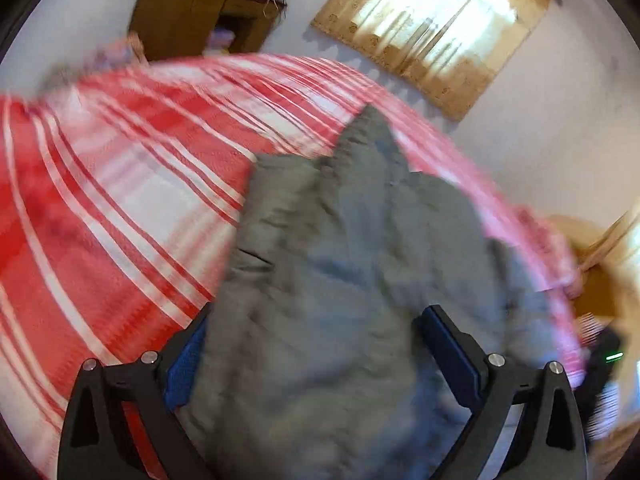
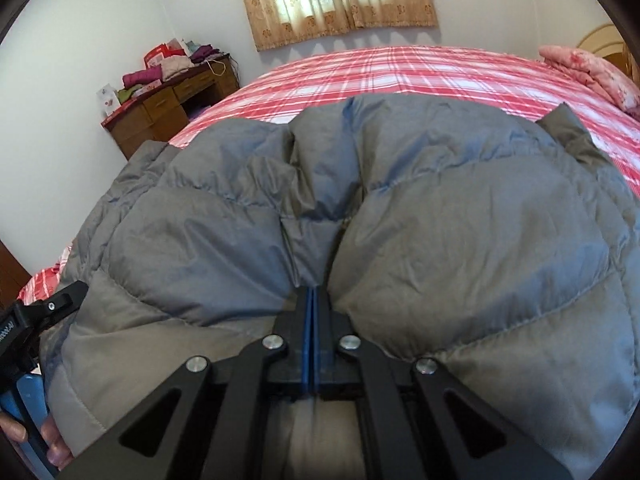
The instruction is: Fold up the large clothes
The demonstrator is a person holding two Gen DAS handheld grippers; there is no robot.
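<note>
Left wrist view is smeared w/ motion blur; edges of the grey padded jacket [image 1: 360, 280] and the red-white checked bedspread [image 1: 120, 200] hard to make out; cupboard and curtained window [image 1: 432, 28] just blobs. Left gripper [image 1: 312, 356] has its fingers wide apart, jacket fabric lying between them and covering most of the left pad [image 1: 184, 364]; can't tell if either pad touches cloth. Right gripper [image 2: 311, 332] is pinched tight on a fold of jacket [image 2: 460, 240]; blue pads nearly together, cloth bulging both sides. Jacket: quilted, puffy, creased; spread on the bed [image 2: 400, 72], near hem cut off by frame. Pink pillow [image 2: 592, 72] far right; cluttered wooden desk [image 2: 168, 96] at left wall. Other gripper's handle and person's fingers [image 2: 52, 440] only partly seen at lower left.
</note>
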